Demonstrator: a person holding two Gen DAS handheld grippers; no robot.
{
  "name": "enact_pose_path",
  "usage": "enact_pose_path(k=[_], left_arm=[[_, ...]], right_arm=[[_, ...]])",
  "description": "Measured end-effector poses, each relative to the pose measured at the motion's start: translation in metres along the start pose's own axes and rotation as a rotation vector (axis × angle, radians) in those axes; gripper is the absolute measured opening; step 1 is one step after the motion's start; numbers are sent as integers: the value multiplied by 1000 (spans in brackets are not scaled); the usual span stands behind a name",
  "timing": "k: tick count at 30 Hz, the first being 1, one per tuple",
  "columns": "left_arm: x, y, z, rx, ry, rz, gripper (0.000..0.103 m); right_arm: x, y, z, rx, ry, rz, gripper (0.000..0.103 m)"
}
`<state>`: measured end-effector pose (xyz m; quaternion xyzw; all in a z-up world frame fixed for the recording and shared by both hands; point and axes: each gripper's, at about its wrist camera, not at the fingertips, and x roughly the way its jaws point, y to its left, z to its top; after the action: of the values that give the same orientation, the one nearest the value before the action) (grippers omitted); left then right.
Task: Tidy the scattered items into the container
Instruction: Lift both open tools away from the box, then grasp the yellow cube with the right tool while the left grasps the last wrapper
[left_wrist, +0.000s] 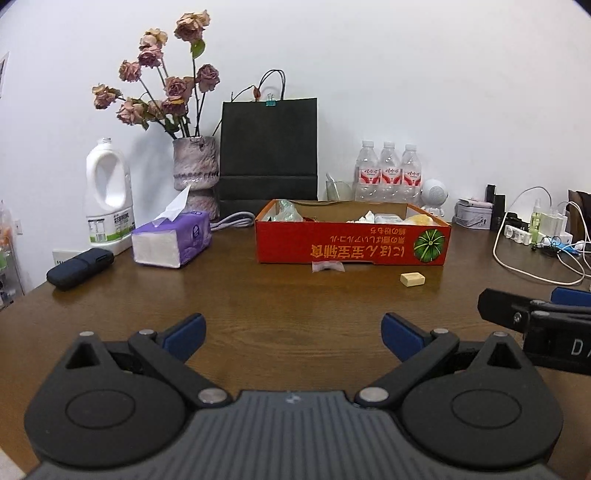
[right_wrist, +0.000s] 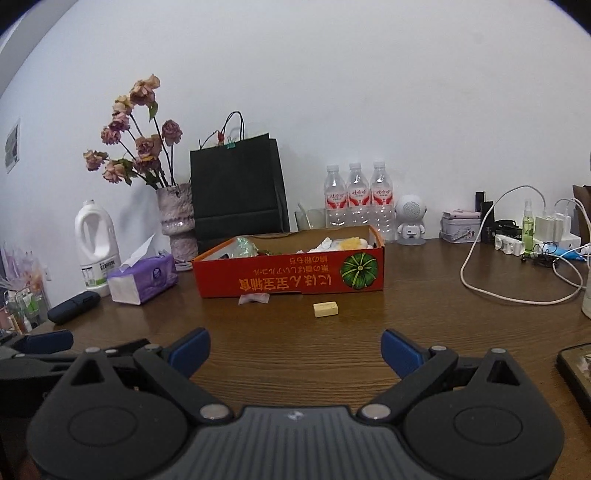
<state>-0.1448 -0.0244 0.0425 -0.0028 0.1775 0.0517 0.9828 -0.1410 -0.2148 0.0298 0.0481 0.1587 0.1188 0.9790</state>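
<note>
From the left wrist view, the left gripper (left_wrist: 293, 334) hangs low over the near part of the brown table (left_wrist: 258, 295), its blue pads spread wide and holding nothing. Far ahead sits the red box (left_wrist: 351, 245), already part-filled. Just in front of its near wall lie a small clear wrapper (left_wrist: 328, 266) and, a little to the right, a yellow block (left_wrist: 412, 279).

From the right wrist view, the right gripper (right_wrist: 295, 350) is likewise spread wide and empty, with the block (right_wrist: 325, 308) almost straight ahead. I'd judge a pick is about to start: reach forward, straddle the block, close, then lift it over the box wall.
</note>
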Motion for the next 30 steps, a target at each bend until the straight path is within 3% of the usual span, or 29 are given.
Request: enact_pose_path(k=[8, 14, 16, 17, 18, 20, 23, 24, 26, 30], left_arm=[[27, 3, -1, -10, 68, -8, 103], [81, 4, 31, -9, 114, -66, 103], [106, -1, 46, 13, 117, -90, 103], [119, -3, 53, 28, 118, -102, 100], [133, -6, 61, 47, 130, -119, 89], [159, -12, 73, 69, 161, -152, 75], [200, -19, 83, 80, 205, -191, 78], [216, -22, 85, 81, 231, -186, 78], [241, -26, 86, 70, 275, -182, 78], [275, -31, 82, 36, 318, -178, 78]], right_arm=[[15, -2, -5, -26, 73, 4, 96], [59, -15, 18, -34, 144, -17, 83], [86, -20, 27, -44, 189, -25, 72], [104, -22, 32, -55, 224, -27, 72], [118, -23, 36, -67, 251, -26, 72], [152, -23, 42, -108, 301, -27, 71], [195, -22, 46, -167, 352, -31, 67], [208, -23, 47, -172, 370, -34, 64], [226, -27, 46, -153, 392, -40, 47], [236, -37, 48, -112, 373, -19, 30]])
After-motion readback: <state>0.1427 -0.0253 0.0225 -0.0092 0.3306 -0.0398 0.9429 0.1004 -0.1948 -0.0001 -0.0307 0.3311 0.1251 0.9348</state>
